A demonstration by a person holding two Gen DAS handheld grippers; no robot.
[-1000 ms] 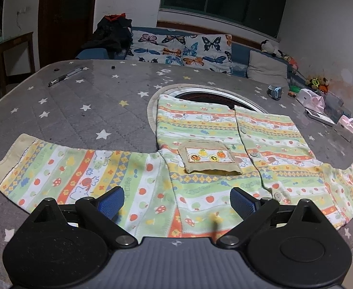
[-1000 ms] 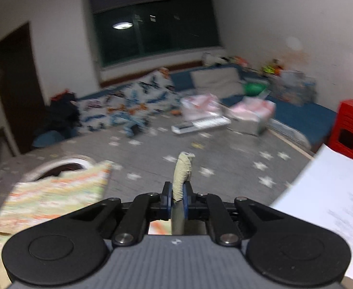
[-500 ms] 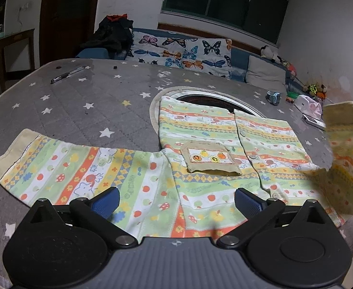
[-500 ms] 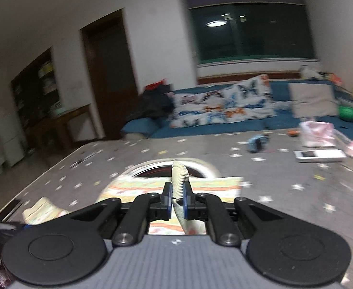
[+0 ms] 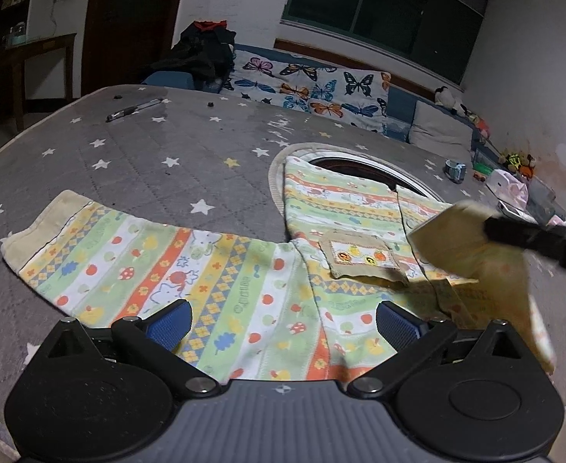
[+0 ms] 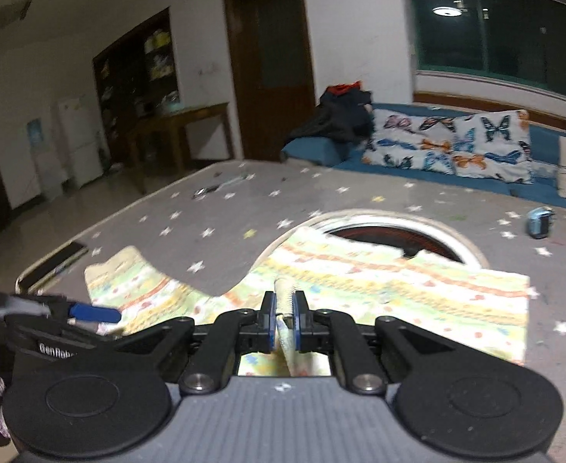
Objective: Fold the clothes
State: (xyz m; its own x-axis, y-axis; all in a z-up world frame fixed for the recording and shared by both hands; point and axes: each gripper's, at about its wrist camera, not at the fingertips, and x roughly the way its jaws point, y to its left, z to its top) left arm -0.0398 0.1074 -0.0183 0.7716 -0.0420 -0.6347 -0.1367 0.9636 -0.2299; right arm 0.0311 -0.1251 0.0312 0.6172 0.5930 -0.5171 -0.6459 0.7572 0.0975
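Note:
A child's striped, patterned cardigan (image 5: 244, 277) lies flat on the grey starred table cover, its left sleeve (image 5: 101, 254) stretched out left, a beige chest pocket (image 5: 360, 254) in the middle. My left gripper (image 5: 283, 320) is open and empty, hovering over the garment's near hem. My right gripper (image 6: 283, 308) is shut on the beige cuff of the right sleeve (image 6: 285, 289). In the left wrist view it holds the lifted right sleeve (image 5: 472, 247) over the shirt's right front. The garment also shows in the right wrist view (image 6: 399, 289).
A round opening with a white rim (image 5: 360, 162) lies in the table behind the collar. A pen (image 5: 132, 110) lies far left. A small blue object (image 5: 455, 169), a pink bag (image 5: 509, 189) and toys sit at the far right. A butterfly-pattern sofa (image 5: 314, 85) stands behind.
My right gripper has swung left with the right sleeve cuff, lifting the sleeve from the table's right side and carrying it over the shirt body. My left gripper has stayed open and nearly still.

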